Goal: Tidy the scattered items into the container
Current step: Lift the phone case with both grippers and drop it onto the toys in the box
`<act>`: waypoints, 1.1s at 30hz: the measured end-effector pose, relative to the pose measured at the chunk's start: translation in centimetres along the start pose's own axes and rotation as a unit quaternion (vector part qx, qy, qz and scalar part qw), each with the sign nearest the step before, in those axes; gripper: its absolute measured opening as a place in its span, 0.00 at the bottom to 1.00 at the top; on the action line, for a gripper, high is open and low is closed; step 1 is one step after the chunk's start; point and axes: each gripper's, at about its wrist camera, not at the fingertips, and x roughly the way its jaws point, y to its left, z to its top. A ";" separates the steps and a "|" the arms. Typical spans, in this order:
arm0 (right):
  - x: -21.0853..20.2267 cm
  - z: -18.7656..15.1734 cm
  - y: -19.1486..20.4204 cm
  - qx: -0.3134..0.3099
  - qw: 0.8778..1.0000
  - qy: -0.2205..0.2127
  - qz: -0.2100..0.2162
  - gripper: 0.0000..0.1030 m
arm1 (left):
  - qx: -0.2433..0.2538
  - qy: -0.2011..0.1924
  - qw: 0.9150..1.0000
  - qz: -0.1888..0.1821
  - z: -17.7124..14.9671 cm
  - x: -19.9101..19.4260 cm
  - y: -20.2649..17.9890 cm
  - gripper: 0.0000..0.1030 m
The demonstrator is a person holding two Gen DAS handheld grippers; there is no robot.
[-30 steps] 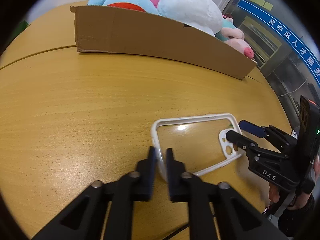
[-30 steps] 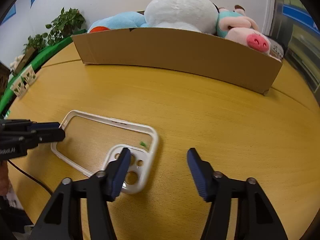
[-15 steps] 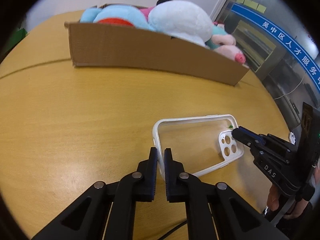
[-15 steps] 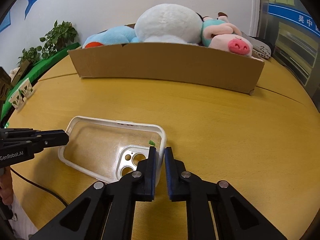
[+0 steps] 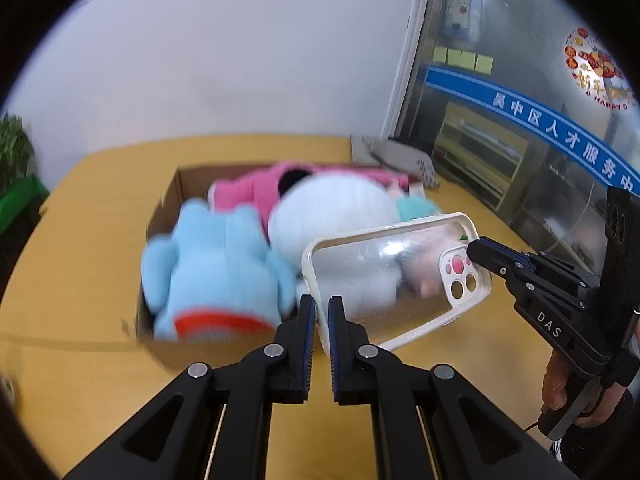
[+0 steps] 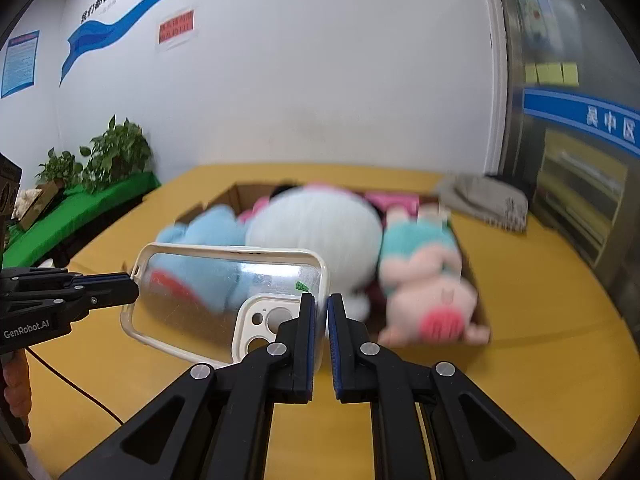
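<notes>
A clear phone case with a white rim [image 5: 384,276] [image 6: 224,296] hangs in the air over the near edge of the cardboard box [image 5: 160,220] [image 6: 476,292]. My left gripper [image 5: 319,332] is shut on the rim at one end. My right gripper [image 6: 319,332] is shut on the rim at the camera-hole end and appears in the left wrist view as a black tool [image 5: 536,280]. Soft toys fill the box: a blue one [image 5: 216,268], a white one [image 6: 316,236] and a pink pig [image 6: 428,300].
The box stands on a round yellow wooden table [image 5: 80,360] [image 6: 540,320]. A grey cloth bundle [image 6: 484,200] lies beyond the box. Plants on a green ledge [image 6: 100,168] stand to the left, and a glass door [image 5: 520,120] to the right.
Both grippers have lifted the phone case off the table and carried it up and forward toward the box. The right gripper closed on the case's rim a second ago.
</notes>
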 end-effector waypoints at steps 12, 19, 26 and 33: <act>18.1 14.7 -6.8 0.018 0.997 0.069 -0.025 0.07 | -0.006 0.047 0.999 0.006 14.2 15.9 5.0 0.06; 27.4 12.1 -9.0 0.045 0.984 0.170 -0.040 0.08 | -0.022 0.123 0.992 0.014 13.9 25.1 7.0 0.06; 25.2 12.1 -8.4 0.020 0.987 0.146 -0.065 0.66 | -0.019 0.087 0.995 0.043 13.0 21.5 7.0 0.40; 13.6 11.8 -6.5 0.029 0.997 0.060 -0.040 1.00 | -0.036 0.006 0.998 0.059 10.0 9.4 5.7 0.77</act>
